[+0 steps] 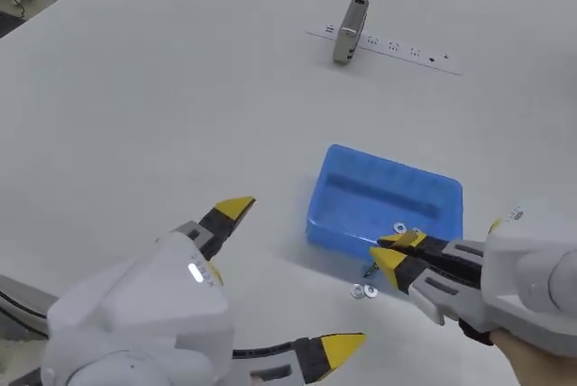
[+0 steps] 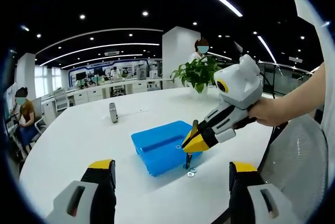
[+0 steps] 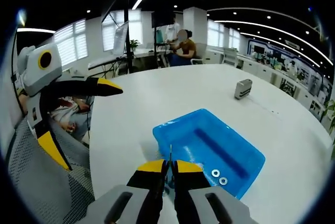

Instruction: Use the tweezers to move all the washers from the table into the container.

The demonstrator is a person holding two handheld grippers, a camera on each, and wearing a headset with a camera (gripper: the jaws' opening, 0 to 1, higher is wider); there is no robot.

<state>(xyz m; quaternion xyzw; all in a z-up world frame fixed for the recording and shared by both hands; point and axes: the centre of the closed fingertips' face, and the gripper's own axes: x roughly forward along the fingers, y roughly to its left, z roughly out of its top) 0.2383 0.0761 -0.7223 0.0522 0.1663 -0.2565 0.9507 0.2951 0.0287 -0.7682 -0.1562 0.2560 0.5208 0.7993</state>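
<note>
Because the thin dark metal tweezers (image 1: 370,268) are pinched only between the fully closed tips of the right claw (image 1: 393,253), a twist or slip of the tool in that grip is judged the main risk. The tips would then miss or flick the small silver ring washers (image 1: 363,291) lying on the white worktop (image 1: 162,106).

Two of these are seen side by side, touching or nearly so, just beside the near wall of the shallow blue plastic tray (image 1: 383,189). Both could be caught at once and one dropped, it is thought. A washer pressed flat might also skate off over the smooth surface. The tweezer tips are held close over the pair; contact cannot be told.

The left claw (image 1: 290,276) is spread wide with nothing held, and hovers near the tray's front corner. The tray is not steadied, so a knock on its wall could shift it.

Inside the tray, two more silver washers (image 3: 215,172) are noted, close together on the floor near the wall nearest the right claw. Nothing else is made out in it.
</note>
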